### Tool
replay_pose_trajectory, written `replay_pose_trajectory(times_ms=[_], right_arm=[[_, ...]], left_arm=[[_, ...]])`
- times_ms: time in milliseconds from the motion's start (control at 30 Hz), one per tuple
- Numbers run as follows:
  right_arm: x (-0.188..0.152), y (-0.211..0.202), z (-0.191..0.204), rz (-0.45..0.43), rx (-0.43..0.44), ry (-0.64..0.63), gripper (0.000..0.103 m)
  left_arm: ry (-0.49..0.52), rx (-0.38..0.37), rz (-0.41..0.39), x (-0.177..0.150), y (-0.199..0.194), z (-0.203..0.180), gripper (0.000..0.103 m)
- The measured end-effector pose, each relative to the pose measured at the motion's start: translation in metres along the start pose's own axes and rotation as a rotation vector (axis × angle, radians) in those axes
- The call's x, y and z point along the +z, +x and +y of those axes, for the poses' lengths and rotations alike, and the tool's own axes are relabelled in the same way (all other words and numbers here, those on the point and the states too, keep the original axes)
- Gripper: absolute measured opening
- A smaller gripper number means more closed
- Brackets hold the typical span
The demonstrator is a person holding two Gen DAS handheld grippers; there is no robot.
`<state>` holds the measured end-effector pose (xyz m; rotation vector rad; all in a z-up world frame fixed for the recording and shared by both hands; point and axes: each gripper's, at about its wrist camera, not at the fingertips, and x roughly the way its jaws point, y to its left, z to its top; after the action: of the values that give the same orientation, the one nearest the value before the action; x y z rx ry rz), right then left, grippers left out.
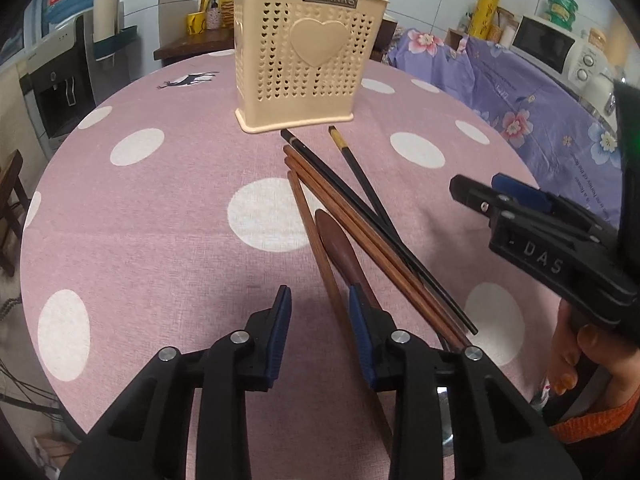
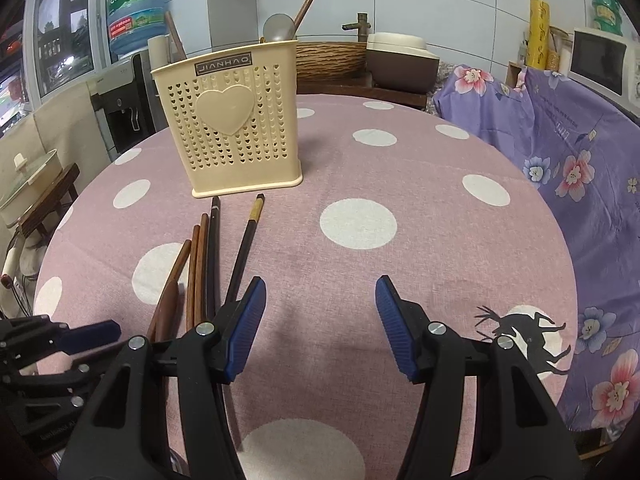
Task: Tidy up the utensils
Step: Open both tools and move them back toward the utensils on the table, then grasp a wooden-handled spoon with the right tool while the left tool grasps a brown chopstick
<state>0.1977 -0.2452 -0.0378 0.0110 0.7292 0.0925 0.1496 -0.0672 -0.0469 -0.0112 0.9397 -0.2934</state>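
**Both grippers poised over the loose utensils**

Nearest the left wrist camera, the left gripper (image 1: 320, 316) hangs with jaws apart, holding nothing; its right finger (image 1: 362, 336) sits over the wooden spoon (image 1: 340, 248), probably lined up for a pick. Beside it, the right gripper (image 2: 320, 320) is also spread wide and empty, hovering over bare tablecloth (image 2: 440, 240) just right of the pile. Brown chopsticks (image 1: 316, 184) and black chopsticks (image 1: 360, 172) lie fanned on the cloth, far ends pointing at the holder (image 1: 300, 52), so a short lift would likely carry them in. Farthest, the cream holder stands upright and already has a ladle (image 2: 280, 26) and wooden handles in it, so sorting seems underway.
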Motion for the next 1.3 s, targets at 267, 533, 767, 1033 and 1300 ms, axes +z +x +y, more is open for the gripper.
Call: replay_pose_trajectory(times_ms=[267, 533, 767, 1033, 1300], right_arm=[[0.000, -0.004, 0.003, -0.004, 0.003, 0.002, 0.058], [0.000, -0.011, 0.007, -0.010, 0.005, -0.002, 0.058], [-0.002, -0.014, 0.022, 0.013, 0.064, -0.011, 0.058], [-0.008, -0.006, 0.066, 0.121, 0.299, -0.064, 0.045], [-0.018, 0.013, 0.092, 0.224, 0.302, -0.127, 0.028]], left_arm=[[0.031, 0.060, 0.015, -0.004, 0.006, -0.012, 0.016], [0.002, 0.102, 0.009, -0.007, 0.000, 0.013, 0.011], [-0.058, 0.123, -0.007, -0.010, -0.010, 0.055, 0.010], [-0.101, 0.089, -0.017, -0.012, -0.013, 0.065, 0.011], [-0.161, 0.086, -0.052, -0.014, -0.025, 0.085, 0.033]])
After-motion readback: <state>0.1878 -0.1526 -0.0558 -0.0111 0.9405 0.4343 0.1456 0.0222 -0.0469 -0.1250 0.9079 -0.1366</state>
